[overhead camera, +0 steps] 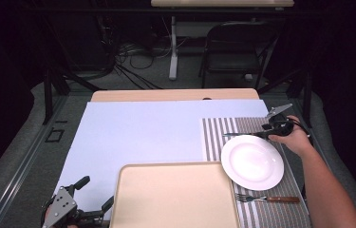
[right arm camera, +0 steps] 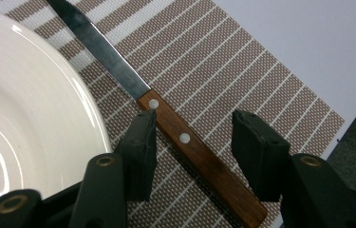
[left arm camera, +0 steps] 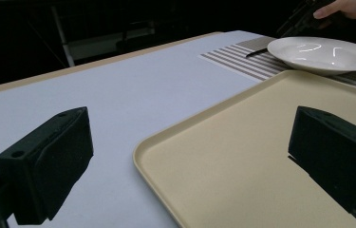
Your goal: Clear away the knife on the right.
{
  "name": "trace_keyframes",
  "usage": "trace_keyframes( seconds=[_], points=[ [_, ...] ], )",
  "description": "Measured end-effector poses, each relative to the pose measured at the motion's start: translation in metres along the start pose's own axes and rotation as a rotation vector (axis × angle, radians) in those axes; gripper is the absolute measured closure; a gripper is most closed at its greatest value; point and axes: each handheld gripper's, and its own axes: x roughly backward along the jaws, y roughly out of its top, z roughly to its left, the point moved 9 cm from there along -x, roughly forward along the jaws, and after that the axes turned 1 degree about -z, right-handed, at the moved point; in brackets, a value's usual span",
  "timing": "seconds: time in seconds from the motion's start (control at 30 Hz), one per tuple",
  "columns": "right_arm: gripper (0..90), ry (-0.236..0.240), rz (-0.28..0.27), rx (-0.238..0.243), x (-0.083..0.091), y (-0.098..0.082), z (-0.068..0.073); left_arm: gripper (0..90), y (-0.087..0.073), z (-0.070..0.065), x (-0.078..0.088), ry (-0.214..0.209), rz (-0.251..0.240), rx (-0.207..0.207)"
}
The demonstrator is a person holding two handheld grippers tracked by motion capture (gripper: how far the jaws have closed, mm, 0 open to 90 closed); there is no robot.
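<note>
Black jaws of the right tongs (right arm camera: 192,137) stand either side of a wooden-handled knife (right arm camera: 180,137) in the right gripper view. One jaw sits at the handle's edge near the first rivet; the other stands apart from the wood, so the tongs are spread around the knife rather than pinching it. That knife lies flat on a striped placemat (right arm camera: 242,76), its blade running up and away from the tongs alongside the rim of a white plate (right arm camera: 33,123).

From the high view, the right tongs (overhead camera: 266,129) sit at the far side of the plate (overhead camera: 252,162), and a fork (overhead camera: 267,199) lies on the near side. Left tongs (overhead camera: 95,192) rest spread and hold nothing, straddling the near left corner of a beige tray (overhead camera: 175,197) on the desk (overhead camera: 142,133).
</note>
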Motion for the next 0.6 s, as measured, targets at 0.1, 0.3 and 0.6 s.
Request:
trace_keyframes(
  seconds=[0.1, 0.3, 0.6],
  points=[
    [52.0, 0.014, 0.028, -0.007, -0.002, -0.005, 0.000, 1.3, 0.000, 0.000, 0.000, 0.000, 0.001, -0.002],
    [51.1, 0.014, 0.025, -0.009, -0.009, -0.006, 0.001, 1.5, -0.001, 0.002, 0.000, 0.003, 0.004, -0.005],
    [50.2, 0.018, 0.044, -0.015, -0.013, -0.009, -0.002, 1.6, -0.001, 0.002, 0.000, 0.002, 0.003, -0.003]
  ],
)
